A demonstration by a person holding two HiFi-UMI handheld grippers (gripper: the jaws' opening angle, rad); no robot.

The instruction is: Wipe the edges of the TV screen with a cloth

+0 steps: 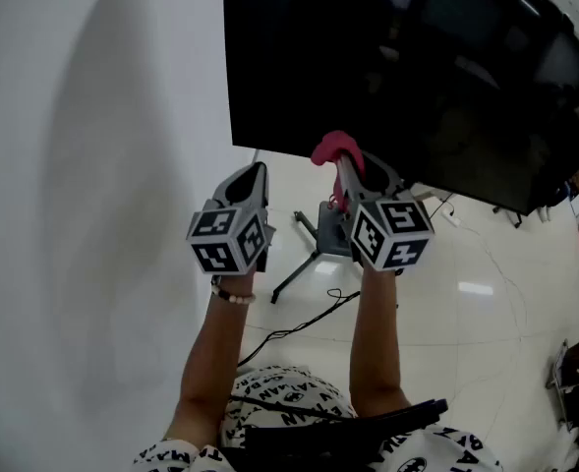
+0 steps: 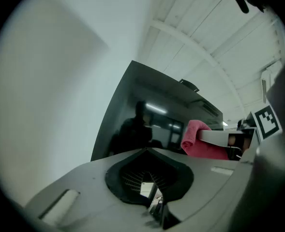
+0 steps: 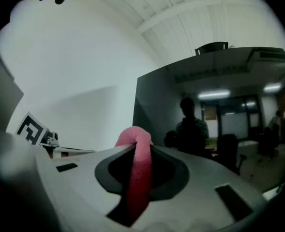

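Two grippers are raised side by side. The left hand-held gripper (image 2: 146,150) has its jaws together on nothing. The right hand-held gripper (image 3: 140,148) pinches a soft, fuzzy pink cloth (image 3: 138,178) that is folded into a loop. Just beyond, the cloth sits at the lower edge of the TV (image 1: 397,67), near its left corner, though I cannot tell whether it touches. The screen is flat, dark and glossy, mirroring a lit room. My guess is that the wiping has barely begun, with most of the edges left to do.

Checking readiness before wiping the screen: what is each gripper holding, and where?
The right gripper pinches the pink cloth at a fold; the left gripper holds nothing.
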